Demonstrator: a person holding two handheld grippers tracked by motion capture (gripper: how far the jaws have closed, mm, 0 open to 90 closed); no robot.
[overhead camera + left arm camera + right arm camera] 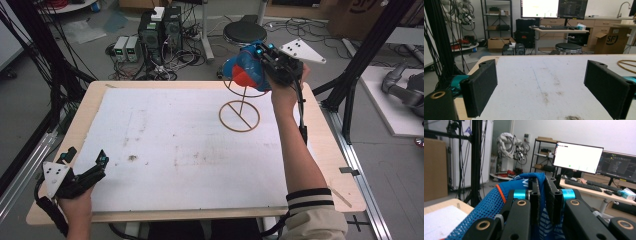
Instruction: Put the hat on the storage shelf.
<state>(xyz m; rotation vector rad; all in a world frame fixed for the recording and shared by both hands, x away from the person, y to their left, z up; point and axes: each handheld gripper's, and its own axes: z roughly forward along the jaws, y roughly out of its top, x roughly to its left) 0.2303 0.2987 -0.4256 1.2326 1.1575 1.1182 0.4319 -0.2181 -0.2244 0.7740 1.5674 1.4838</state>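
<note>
Blue-and-orange mesh fabric cap [243, 70], soft, light, likely floppy, clamped in right gripper [542, 195] fingers above gold wire stand [239, 107]; grip its fabric edge; left gripper [541, 86] fingers apart.

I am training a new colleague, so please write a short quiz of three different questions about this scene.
1. True or false: the left claw is shut on something.
2. What does the right claw grip? A) the blue and orange cap B) a cable C) a cup
3. Fill in: below the cap, on the white mat, stands a wire ____.

Key: 1 false, its jaws stand wide apart over the mat; 2 A; 3 stand.
</note>
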